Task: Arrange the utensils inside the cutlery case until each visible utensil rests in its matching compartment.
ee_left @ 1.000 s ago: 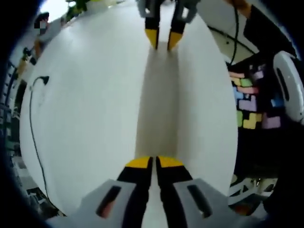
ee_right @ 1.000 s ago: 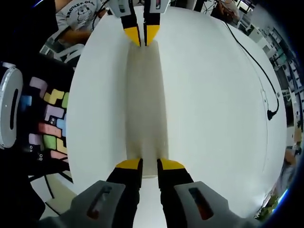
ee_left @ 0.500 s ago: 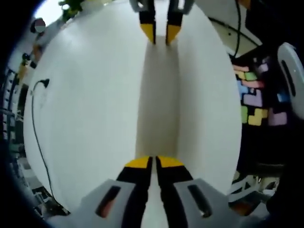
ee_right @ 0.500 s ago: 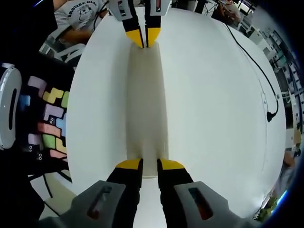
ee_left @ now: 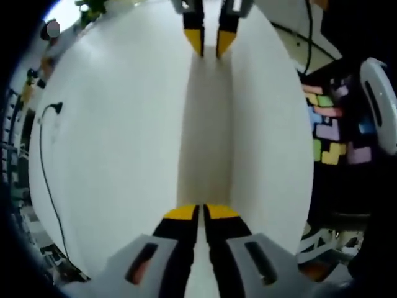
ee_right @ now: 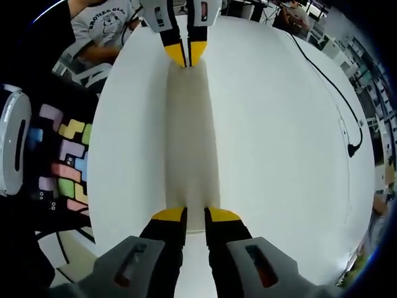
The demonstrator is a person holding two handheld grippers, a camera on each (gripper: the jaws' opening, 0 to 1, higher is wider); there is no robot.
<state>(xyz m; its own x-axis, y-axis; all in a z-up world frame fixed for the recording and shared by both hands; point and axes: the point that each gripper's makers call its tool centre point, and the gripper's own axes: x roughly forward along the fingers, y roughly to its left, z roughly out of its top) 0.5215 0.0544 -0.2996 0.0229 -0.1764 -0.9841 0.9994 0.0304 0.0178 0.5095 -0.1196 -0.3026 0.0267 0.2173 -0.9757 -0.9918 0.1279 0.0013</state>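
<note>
Showing a long, pale cream cutlery case (ee_left: 208,124) lying flat along the middle of a round white table (ee_left: 111,136), with one gripper at each of its short ends. Left gripper view: the left gripper (ee_left: 198,212) rises from the bottom edge, its yellow-tipped jaws drawn almost together with only a thin slit between them, set on the near end edge of the case; the right gripper (ee_left: 209,45) enters from the top at the far end of the case, its yellow tips a little apart. Right gripper view: the right gripper (ee_right: 188,215) stands at the bottom with a narrow gap between its jaws, the near end edge of the cutlery case (ee_right: 189,130) lying between the tips; the left gripper (ee_right: 186,54) meets the far end with its tips nearly touching. The case appears as a plain closed strip; its compartments and contents cannot be made out. A thin black cable (ee_left: 43,161) with a plug runs over the table (ee_right: 279,155) near its rim, well apart from the case, and is seen again as the cable (ee_right: 338,93) in the right gripper view. Beyond the table edge lies a dark surface with coloured block shapes (ee_left: 329,133), also seen at (ee_right: 62,161). A seated person in a grey printed shirt (ee_right: 105,25) is behind the far edge of the table
</note>
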